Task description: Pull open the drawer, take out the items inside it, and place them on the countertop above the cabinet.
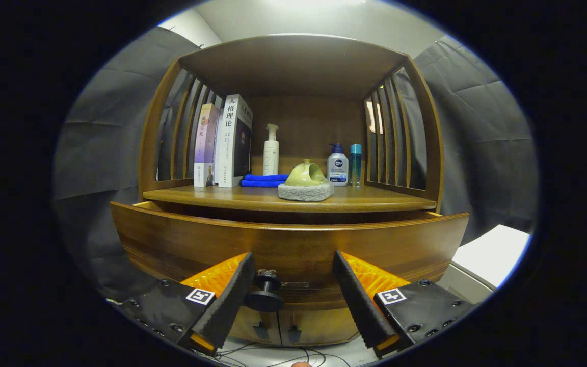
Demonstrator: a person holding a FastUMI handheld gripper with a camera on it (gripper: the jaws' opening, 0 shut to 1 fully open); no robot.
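Two fingers of my hand-held gripper (293,290) stand spread well apart in front of the drawer (288,244), gripping nothing. The drawer's small dark knob (265,293) sits between them, close beside my left finger (230,300), though I cannot tell whether it touches; my right finger (357,298) is clear of it. The drawer front is a broad wooden panel just beyond the fingertips, and it stands pulled out a little from the cabinet, with a dark gap showing along its top edge under the surface (283,199). What lies inside the drawer is hidden from me. On the surface above, near its front edge, a grey sponge (305,192) carries a yellow-green cup (306,174) tipped on its side. Left of that lies a folded blue cloth (264,180), and further left two books (224,142) stand upright against the slatted side. Behind the cloth stands a white pump bottle (271,151); to the right of the cup are a pale bottle with a blue cap (338,165) and a slim teal bottle (355,163). Below the drawer I see two cabinet doors (278,331) and some cables (283,354) on the floor.
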